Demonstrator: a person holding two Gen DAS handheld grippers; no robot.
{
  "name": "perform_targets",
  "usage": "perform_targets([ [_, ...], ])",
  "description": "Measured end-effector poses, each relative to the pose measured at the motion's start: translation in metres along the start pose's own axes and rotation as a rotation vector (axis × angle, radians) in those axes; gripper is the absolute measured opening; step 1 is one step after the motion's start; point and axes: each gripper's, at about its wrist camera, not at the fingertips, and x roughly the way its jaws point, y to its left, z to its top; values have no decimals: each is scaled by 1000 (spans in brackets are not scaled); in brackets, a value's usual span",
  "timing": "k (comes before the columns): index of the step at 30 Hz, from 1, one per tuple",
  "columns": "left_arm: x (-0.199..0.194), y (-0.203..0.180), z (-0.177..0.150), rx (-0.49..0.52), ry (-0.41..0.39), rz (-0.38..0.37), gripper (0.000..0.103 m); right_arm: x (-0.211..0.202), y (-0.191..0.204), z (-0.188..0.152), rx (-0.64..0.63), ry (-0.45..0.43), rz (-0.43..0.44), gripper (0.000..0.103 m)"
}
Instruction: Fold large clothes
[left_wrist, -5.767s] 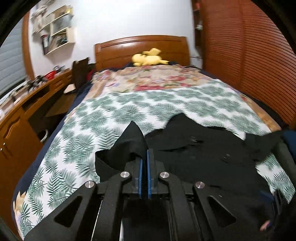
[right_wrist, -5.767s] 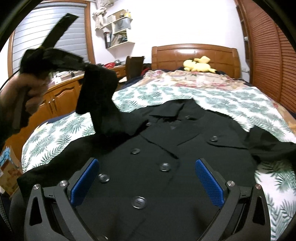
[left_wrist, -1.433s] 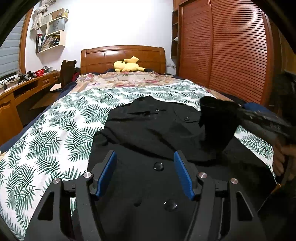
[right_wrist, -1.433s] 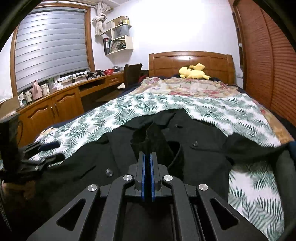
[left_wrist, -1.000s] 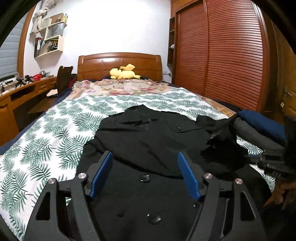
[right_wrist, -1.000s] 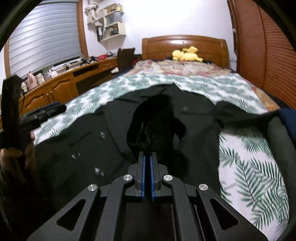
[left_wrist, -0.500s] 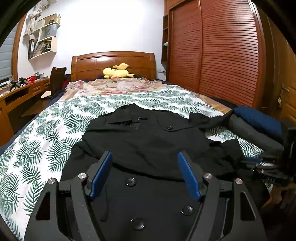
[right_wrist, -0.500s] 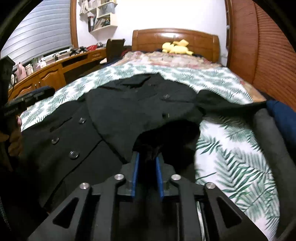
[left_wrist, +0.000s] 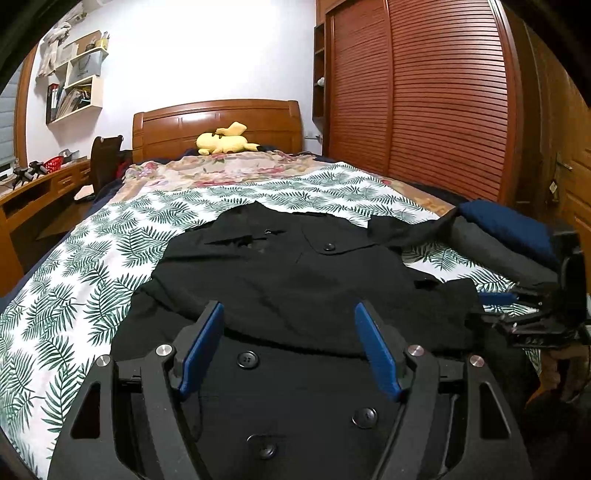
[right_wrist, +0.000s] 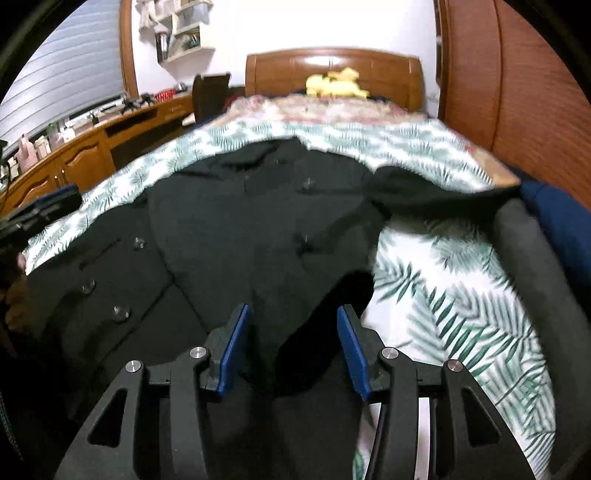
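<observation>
The black coat (left_wrist: 295, 280) lies face up along the fern-print bed (left_wrist: 92, 266), collar toward the headboard (left_wrist: 218, 122), likely spread flat so its sides can be folded inward. The right gripper (right_wrist: 291, 343) hangs low over the coat's right side; its jaws have just been opening and now stand partly apart, with the end of the folded-in sleeve (right_wrist: 325, 314) lying loose between the blue pads, not pinched, which reads as a release after laying that sleeve across the front. The left gripper (left_wrist: 290, 347) hovers over the buttoned front with its jaws wide and nothing in them. The coat is dark, matte and heavy-looking, double-breasted with round buttons (left_wrist: 247, 360), and rumpled near the right shoulder.
</observation>
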Motion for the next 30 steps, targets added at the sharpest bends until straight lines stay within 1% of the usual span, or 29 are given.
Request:
perform_targets([
  [1,0,0,0,0,0,1,74,2,2,-2,-2,13,11,35],
  [2,0,0,0,0,1,0,74,4,3,-1,-7,29,43,8],
  [3,0,0,0,0,0,0,74,6,6,0,-13,49,81,3],
  [6,-1,1,2,2,-1,-1,74,-6,17,6,-12,29,140,3],
  [9,-3,5,3,-12,-3,-6,74,-24,34,8,-26,-10,163,2],
  [11,-4,7,5,-23,-6,-13,74,-30,44,3,-27,-11,171,2],
  [13,-6,9,6,-25,-9,-17,74,-33,56,-4,-37,-3,166,2],
  [16,-9,10,7,-25,-7,-24,74,-36,62,-15,-34,8,144,2],
  [19,-11,12,7,-27,-9,-32,74,-40,58,-16,-18,11,115,3],
  [21,-13,12,7,-23,-11,-33,74,-48,57,-12,-20,3,73,13],
  [23,-15,13,8,-20,-14,-33,74,-56,55,-8,-30,-20,40,28],
  [24,-16,14,8,-18,-15,-32,74,-61,55,-7,-33,-35,35,33],
  [25,-17,14,8,-17,-18,-32,74,-64,53,-1,-39,-51,24,44],
  [26,-17,15,9,-16,-19,-29,74,-65,53,0,-46,-64,15,47],
  [28,-17,16,8,-18,-20,-26,74,-65,53,8,-57,-83,12,47],
  [30,-16,16,8,-17,-14,-25,74,-59,54,16,-79,-95,26,47],
])
